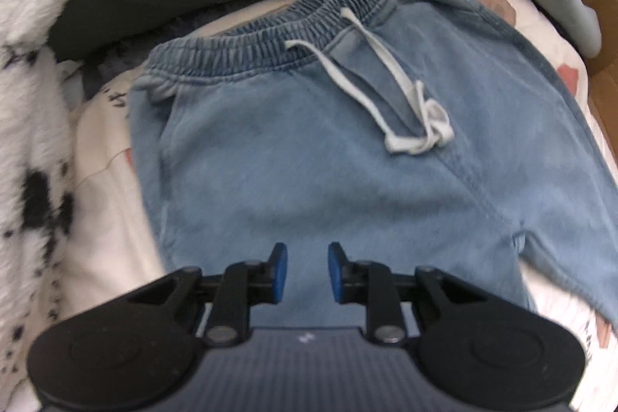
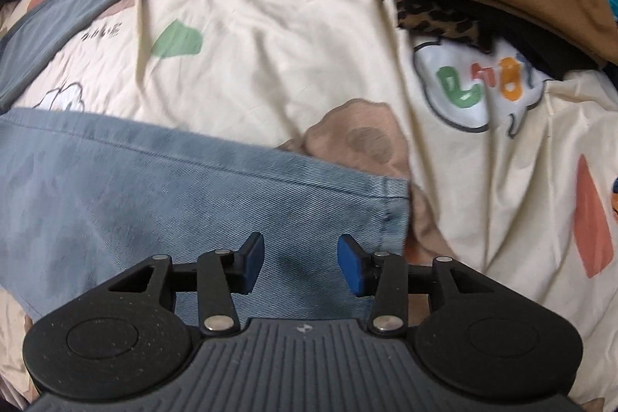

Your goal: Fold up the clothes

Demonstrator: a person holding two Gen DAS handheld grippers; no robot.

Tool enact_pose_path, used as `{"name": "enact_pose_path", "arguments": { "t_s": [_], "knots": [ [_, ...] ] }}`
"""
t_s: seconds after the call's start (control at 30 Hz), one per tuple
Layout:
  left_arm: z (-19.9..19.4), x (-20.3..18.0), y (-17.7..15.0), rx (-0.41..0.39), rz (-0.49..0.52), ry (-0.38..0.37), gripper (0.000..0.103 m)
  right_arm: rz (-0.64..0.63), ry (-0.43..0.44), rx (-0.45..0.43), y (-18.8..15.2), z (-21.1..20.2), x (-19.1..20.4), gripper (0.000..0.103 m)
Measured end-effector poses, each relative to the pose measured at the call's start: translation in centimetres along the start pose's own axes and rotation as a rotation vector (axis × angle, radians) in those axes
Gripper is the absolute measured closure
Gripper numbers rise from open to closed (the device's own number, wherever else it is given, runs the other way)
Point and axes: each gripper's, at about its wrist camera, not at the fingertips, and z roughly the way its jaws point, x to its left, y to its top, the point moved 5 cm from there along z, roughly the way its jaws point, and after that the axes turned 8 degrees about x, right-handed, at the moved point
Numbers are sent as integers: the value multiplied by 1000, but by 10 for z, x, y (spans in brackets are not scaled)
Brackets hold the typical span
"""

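Trousers (image 1: 309, 161) lie flat on the bedspread (image 2: 270, 45); left gripper (image 1: 307, 275) narrow, right gripper (image 2: 300, 265) wider, both empty; pinch hem (image 2: 394, 215) squarely, lift evenly.

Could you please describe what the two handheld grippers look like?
Both match: the left gripper and right gripper have a ribbed grey body, round black side discs, black linkages with silver pins, and blue-padded fingers. No cables, hands or sleeves show.

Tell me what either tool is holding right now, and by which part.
Nothing is held. The left tool and right tool both stand open above the blue pants, with no fabric pinched between their pads.
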Motion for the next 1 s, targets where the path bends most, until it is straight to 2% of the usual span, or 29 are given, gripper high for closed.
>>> {"name": "enact_pose_path", "arguments": {
  "t_s": [0.17,0.33,0.47,0.67,0.87,1.0],
  "knots": [
    [18,-9,18,1,-37,-17,79,-32,-1,31,2,11,12,54],
    [45,-5,40,9,-73,20,79,-19,-8,73,5,24,15,54],
    [57,11,57,-10,-110,85,77,-24,-20,91,3,27,15,54],
    [62,31,80,-47,-139,130,77,-23,-33,103,2,29,15,53],
    [63,33,100,-47,-130,168,76,-27,-46,120,3,29,17,52],
    [47,26,106,-39,-140,189,78,-31,-49,130,2,26,17,51]
  ]
}}
